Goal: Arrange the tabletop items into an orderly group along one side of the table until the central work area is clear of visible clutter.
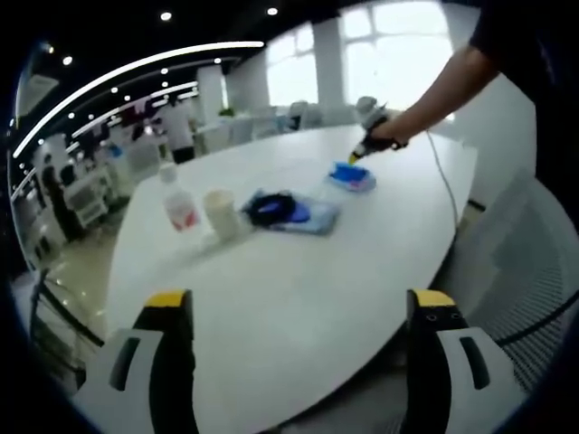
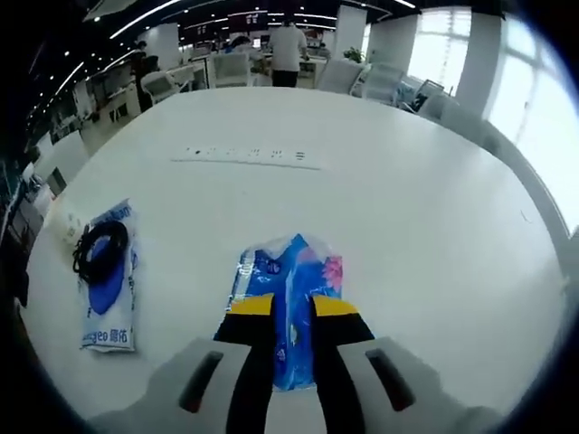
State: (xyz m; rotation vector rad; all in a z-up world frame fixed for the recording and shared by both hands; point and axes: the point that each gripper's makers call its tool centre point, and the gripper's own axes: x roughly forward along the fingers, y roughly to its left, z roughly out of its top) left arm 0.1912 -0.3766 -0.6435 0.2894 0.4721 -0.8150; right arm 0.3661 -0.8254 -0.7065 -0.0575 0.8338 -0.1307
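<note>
Tissues point(image 2: 288, 312) in a blue pack are pinched by the right claw point(image 2: 293, 306) on the desk point(image 2: 407, 226), apparently for regrouping beside the bottle point(image 1: 178, 203) and cup point(image 1: 221, 213); the left claw point(image 1: 298, 307) is held spread.

On the table point(image 1: 298, 307), left gripper view, you've got a row: bottle point(image 1: 178, 203) leftmost, cup point(image 1: 221, 213) just beside it on the right, then the flat pack point(image 1: 312, 217) with the coiled cable point(image 1: 271, 210) lying on it. Farther back and right sits the tissue pack point(image 1: 352, 176), with your right gripper point(image 1: 355, 157) at it. In the right gripper view that tissue pack point(image 2: 288, 298) lies between the jaws; the flat pack point(image 2: 109, 289) and cable point(image 2: 98, 249) lie well apart to its left.
</note>
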